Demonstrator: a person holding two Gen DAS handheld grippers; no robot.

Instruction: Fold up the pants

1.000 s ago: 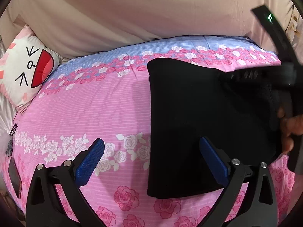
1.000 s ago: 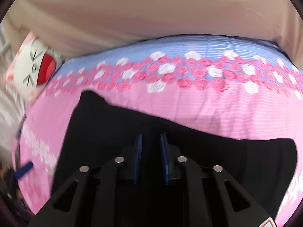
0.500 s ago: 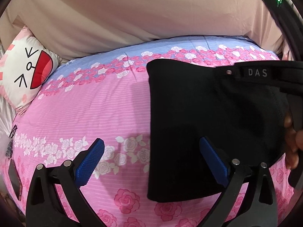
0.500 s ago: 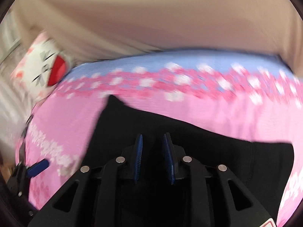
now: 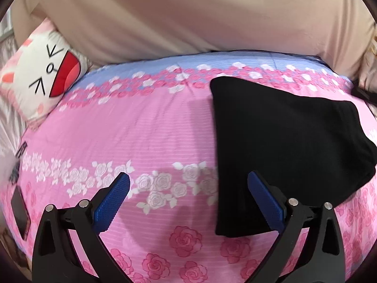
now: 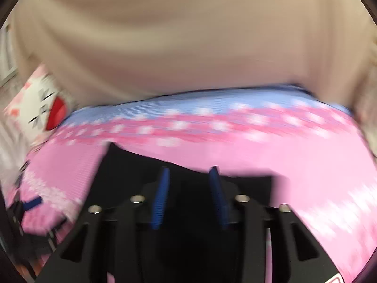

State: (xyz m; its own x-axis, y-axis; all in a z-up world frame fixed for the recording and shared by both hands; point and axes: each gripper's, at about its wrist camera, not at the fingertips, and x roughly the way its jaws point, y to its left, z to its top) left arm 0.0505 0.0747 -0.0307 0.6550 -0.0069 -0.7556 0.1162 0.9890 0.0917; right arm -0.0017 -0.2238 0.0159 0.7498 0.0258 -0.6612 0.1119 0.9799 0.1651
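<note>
Since half a second back, the right gripper (image 6: 189,176) has gone out of the left wrist view, where its arm and the person's fingers had been crossing the far right edge, and its blue pads (image 6: 161,195) have spread from nearly closed to a moderate gap. We can see black cloth between and under them, but that view is blurry, so we can't tell if the pads are actually touching or pinching anything. The black pants (image 5: 278,141) now lie folded into a compact block on the right half of the pink rose-print bedsheet (image 5: 146,129), one straight edge facing left, the right side bulging out in a rounded shape. Our left gripper (image 5: 188,188) has its fingers spread wide with nothing between them: the left blue pad (image 5: 112,202) is over bare sheet with the white rose band, the right pad (image 5: 265,202) is in front of the near left corner of the pants. Whether it touches the cloth we can't say. The cat-face pillow (image 5: 40,80) leans at the far left against the beige fabric (image 5: 188,16) that fills the background. A dark phone-like slab (image 5: 20,214) sits at the left edge of the bed.
</note>
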